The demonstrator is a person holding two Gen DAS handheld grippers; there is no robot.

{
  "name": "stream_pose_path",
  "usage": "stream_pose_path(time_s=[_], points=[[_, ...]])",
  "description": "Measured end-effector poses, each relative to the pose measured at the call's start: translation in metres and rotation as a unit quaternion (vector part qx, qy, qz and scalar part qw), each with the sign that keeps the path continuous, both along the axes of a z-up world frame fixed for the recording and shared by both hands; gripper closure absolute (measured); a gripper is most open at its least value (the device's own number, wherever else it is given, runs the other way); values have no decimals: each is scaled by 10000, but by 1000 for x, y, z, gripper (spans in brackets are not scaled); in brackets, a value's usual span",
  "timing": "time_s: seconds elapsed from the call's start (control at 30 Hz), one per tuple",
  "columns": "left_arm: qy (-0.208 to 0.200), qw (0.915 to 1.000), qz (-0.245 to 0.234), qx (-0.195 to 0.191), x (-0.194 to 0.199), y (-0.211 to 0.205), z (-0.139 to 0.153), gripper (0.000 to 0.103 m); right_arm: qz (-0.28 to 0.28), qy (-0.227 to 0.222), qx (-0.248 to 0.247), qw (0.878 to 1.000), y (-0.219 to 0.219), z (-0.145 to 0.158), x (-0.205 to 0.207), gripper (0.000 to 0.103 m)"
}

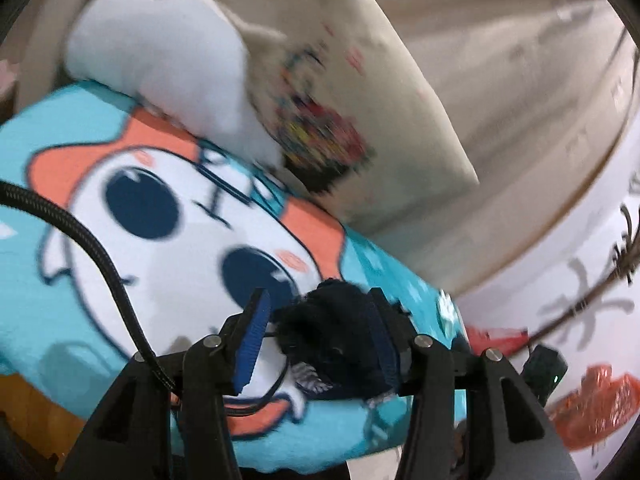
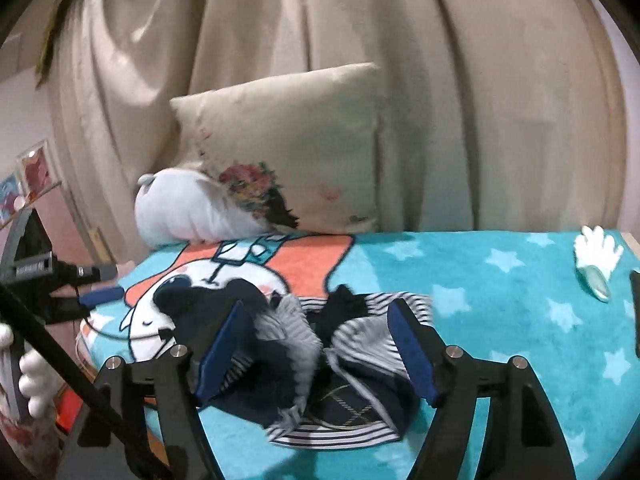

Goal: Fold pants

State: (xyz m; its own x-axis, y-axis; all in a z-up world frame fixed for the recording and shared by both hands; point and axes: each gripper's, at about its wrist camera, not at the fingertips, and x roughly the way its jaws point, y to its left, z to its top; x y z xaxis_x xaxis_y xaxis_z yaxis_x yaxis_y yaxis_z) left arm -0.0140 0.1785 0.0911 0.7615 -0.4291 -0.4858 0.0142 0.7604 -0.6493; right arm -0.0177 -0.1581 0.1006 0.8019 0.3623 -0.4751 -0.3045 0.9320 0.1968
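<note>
Plainly, through my left wrist view, my left tongs (image 1: 316, 332) stand partly open with one dark bunch of the pants (image 1: 340, 344) between the pads, resting against the right one, on the cartoon blanket (image 1: 80, 280). From the right wrist, my right tongs (image 2: 320, 344) gape wide over that single crumpled pair, striped lining showing; one cushion (image 2: 288, 148), one white plush toy (image 2: 180, 208) and one glove (image 2: 596, 256) lie around, so I judge the folding barely begun.

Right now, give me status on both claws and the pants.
Left claw open, dark cloth between pads. Right claw open over pants. Pants crumpled on blanket, unfolded. Nothing blocking.
</note>
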Motion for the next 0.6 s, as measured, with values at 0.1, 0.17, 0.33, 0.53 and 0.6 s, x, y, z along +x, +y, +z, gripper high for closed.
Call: stream_pose_path(time_s=[0.1,0.17,0.33,0.53,0.6], points=[[-147,9986,484,126,-9,21,5,50,366,200,74,9991,24,-9,8,25],[-276,9951,866,386,-17,36,11,45,671,375,-37,9970,49,-20,15,25],[-354,9887,1350,537,-29,73,13,43,1262,758,-474,9880,109,-45,23,25],[-394,9849,1525,711,-36,84,4,43,1784,610,-940,9775,176,-54,15,25],[-370,9863,1453,689,-34,85,-1,42,1855,547,-1186,9739,197,-57,18,23]])
